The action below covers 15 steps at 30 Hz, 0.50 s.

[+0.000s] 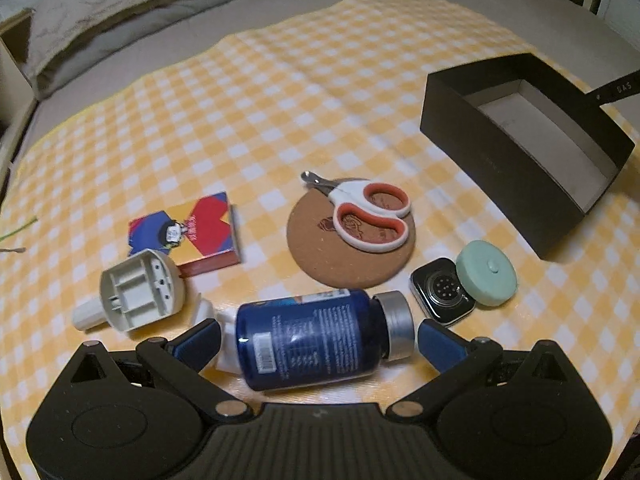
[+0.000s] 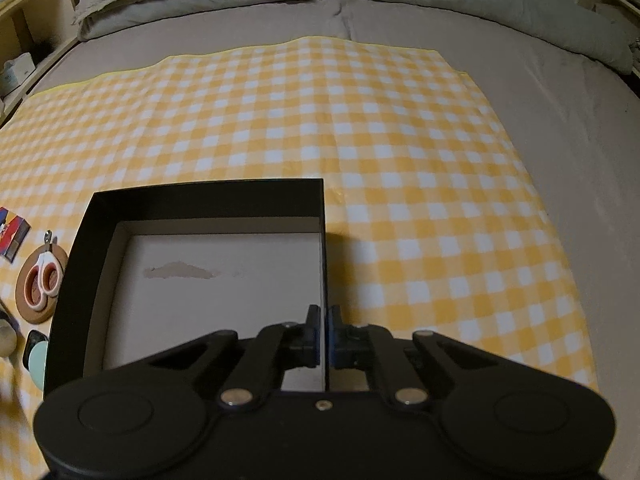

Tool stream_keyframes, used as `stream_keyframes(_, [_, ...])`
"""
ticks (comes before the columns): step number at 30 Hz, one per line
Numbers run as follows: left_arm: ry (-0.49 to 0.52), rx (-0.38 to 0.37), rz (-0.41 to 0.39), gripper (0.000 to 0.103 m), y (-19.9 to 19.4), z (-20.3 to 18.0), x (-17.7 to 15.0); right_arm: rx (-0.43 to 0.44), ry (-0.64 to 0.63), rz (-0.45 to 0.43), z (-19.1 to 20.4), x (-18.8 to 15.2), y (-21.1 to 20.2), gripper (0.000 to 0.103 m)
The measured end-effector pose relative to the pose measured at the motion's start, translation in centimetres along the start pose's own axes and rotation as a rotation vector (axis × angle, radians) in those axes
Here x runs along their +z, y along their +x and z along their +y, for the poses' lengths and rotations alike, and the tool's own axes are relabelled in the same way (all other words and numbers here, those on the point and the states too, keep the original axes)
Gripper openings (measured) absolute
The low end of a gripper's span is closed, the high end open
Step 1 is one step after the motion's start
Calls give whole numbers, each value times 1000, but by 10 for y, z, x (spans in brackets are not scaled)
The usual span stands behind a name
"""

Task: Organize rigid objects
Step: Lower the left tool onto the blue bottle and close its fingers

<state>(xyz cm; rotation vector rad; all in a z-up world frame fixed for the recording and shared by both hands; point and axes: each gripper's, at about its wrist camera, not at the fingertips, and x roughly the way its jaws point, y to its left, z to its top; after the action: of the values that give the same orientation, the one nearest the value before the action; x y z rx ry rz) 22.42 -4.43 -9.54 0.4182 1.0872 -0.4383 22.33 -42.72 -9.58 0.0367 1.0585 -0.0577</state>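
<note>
The open black cardboard box (image 2: 208, 208) holds nothing; the right gripper (image 2: 324, 334) pinches its right wall. The left gripper (image 1: 320, 338), jaws wide, straddles the lying blue pill bottle (image 1: 316, 338) (untouched), others scattered nearby.

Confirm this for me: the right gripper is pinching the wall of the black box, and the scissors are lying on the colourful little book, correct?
Not quite. The right gripper is pinching the black box wall, but the scissors lie on the round cork coaster, not the book. The left wrist view shows it.
</note>
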Motion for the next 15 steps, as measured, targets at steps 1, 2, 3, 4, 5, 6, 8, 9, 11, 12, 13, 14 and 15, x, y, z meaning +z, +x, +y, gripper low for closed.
stream_keyframes(1, [-5, -5, 9, 103, 3, 0, 1, -2, 1, 2, 0, 1, 0, 4])
stream_keyframes(2, [-14, -9, 15, 103, 6, 1, 2, -6, 1, 4, 1, 2, 1, 4])
stream_keyframes(3, [-30, -11, 20, 102, 8, 1, 3, -8, 1, 5, 1, 2, 2, 5])
stream_keyframes(4, [-46, -13, 19, 102, 9, 2, 4, -12, -1, 5, 2, 2, 2, 5])
stream_keyframes(5, [-64, -15, 17, 100, 10, 2, 6, -16, -6, 6, 3, 2, 2, 5])
stream_keyframes(6, [-84, -19, 19, 97, 11, 3, 7, -20, -10, 6, 4, 3, 3, 5])
stream_keyframes(8, [-109, -17, 22, 94, 10, 4, 8, -18, -12, 2, 3, 3, 4, 5])
stream_keyframes(9, [-109, -9, 25, 94, 10, 3, 8, -18, -10, 4, 4, 3, 4, 5])
stream_keyframes(11, [-105, -5, 27, 94, 10, 2, 7, -19, -13, 3, 4, 3, 3, 5])
stream_keyframes(12, [-102, -4, 26, 94, 9, 2, 6, -17, -16, 4, 4, 3, 3, 5])
stream_keyframes(13, [-97, -2, 26, 94, 8, 1, 5, -15, -18, 3, 4, 3, 3, 5])
stream_keyframes(14, [-92, -1, 26, 94, 7, 1, 5, -13, -19, 3, 3, 3, 3, 5])
stream_keyframes(15, [-92, 0, 24, 93, 6, 1, 4, -11, -19, 3, 2, 3, 3, 5])
